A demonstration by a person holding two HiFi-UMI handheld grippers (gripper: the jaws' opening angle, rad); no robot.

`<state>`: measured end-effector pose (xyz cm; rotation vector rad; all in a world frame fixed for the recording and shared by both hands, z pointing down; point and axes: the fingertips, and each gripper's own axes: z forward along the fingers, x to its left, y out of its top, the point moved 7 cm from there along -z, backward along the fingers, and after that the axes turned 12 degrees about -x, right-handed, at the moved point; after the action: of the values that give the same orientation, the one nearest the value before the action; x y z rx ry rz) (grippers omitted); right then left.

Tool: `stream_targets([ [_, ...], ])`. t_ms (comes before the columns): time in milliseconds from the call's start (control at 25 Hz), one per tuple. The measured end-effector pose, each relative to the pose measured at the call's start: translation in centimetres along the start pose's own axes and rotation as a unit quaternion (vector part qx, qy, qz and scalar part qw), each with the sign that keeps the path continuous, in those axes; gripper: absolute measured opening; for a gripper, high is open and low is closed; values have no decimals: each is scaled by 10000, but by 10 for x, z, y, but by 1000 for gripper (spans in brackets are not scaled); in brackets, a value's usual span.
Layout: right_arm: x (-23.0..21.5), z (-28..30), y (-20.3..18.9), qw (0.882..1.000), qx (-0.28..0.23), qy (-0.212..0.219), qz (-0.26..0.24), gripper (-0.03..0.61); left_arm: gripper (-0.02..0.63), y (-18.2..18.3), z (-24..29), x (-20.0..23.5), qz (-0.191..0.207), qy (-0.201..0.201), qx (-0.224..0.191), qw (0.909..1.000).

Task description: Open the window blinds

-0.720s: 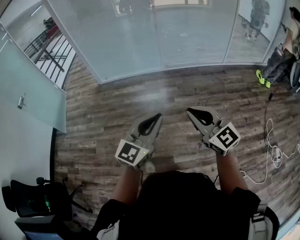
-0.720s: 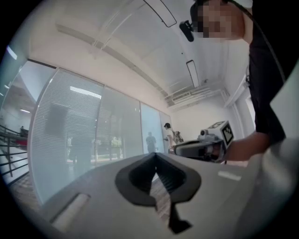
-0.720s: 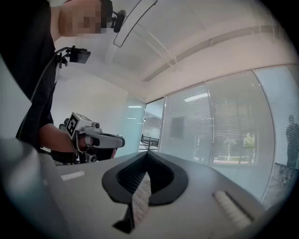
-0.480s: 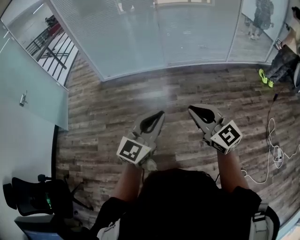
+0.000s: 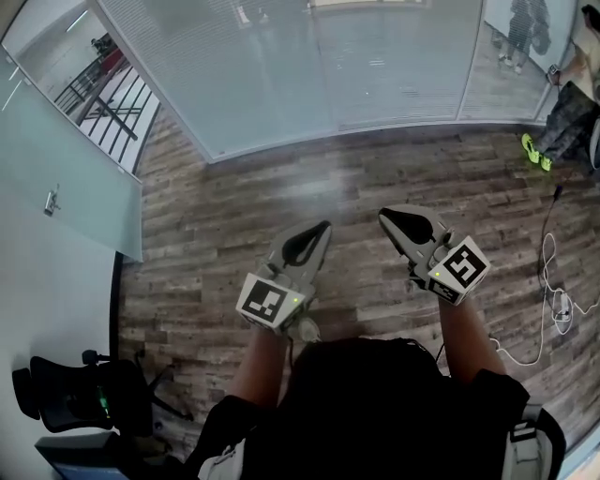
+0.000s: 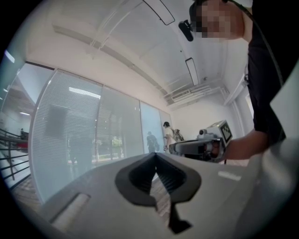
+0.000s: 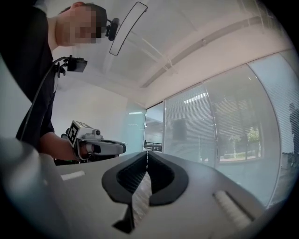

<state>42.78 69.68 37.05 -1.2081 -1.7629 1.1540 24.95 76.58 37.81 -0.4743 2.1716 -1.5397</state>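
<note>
The window blinds hang lowered, slats shut, behind a glass wall across the top of the head view. They also fill the left of the left gripper view as blinds and the right of the right gripper view as blinds. My left gripper and right gripper are held side by side over the wooden floor, well short of the glass. The left gripper is shut with nothing in it. The right gripper is shut and empty too.
A black office chair stands at the lower left. A white cable lies on the floor at the right, and bags with bright shoes sit further back. A glass door is on the left wall. A person stands beyond the glass.
Both grippers stay shut and side by side. The scene has shifted only slightly in the head view.
</note>
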Motion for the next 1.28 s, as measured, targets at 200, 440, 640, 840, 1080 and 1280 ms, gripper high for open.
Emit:
stream_targets([
  [200,-1,-7,-5,9998,183,103,-61,6,5,-5,-2,-3,-19,93,-76,9999],
  [440,-5,-6,-2,9998,104,159,-69,6,5,7,0,-6,36,126,140,9998],
  [640,-4,-8,0,9994,207,260,-47,6,5,3,1,-2,76,282,30,9996],
  [840,-9,-4,-2,9999,80,87,45,6,5,6,-2,2,35,332,55,9994],
  [1080,-20,12,-16,9999,41,95,85,11,5,-4,4,20,59,253,-43,9997],
  [1280,-29,35,-25,9998,110,88,143,11,5,-2,16,52,-78,212,-20,9997],
])
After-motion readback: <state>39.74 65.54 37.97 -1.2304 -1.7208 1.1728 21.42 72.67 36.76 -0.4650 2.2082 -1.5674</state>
